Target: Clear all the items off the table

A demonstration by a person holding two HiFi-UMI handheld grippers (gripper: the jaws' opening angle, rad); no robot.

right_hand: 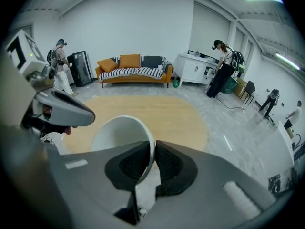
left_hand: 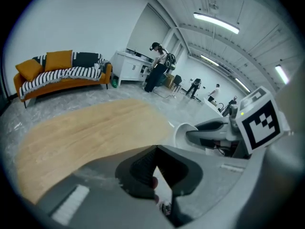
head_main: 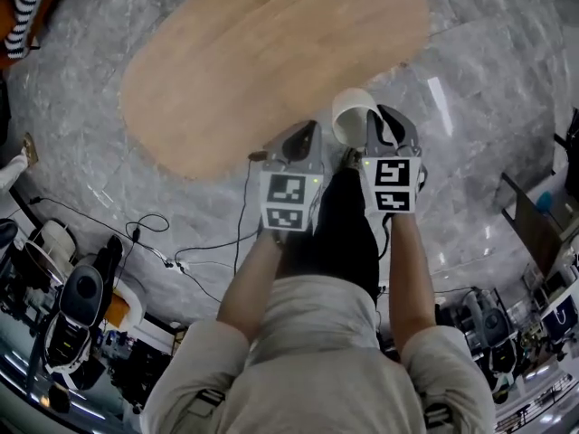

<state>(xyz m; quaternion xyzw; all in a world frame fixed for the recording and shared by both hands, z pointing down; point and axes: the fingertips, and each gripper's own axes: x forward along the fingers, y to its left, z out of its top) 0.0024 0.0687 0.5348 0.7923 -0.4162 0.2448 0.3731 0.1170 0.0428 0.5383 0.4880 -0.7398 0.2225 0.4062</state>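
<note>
1. Two handheld claws are raised side by side near the edge of an oval wooden table (head_main: 271,61) on a grey marble floor (head_main: 488,70).
2. Right claw (right_hand: 153,163) is clamped on the rim of a white bowl (right_hand: 119,132), one pad inside and one outside. The bowl is tipped on its side in the air, off the table.
3. Left claw (left_hand: 155,168) has its pads pressed together with nothing between them, just beside the bowl.
4. An orange sofa (right_hand: 133,73) stands against the far wall.
</note>
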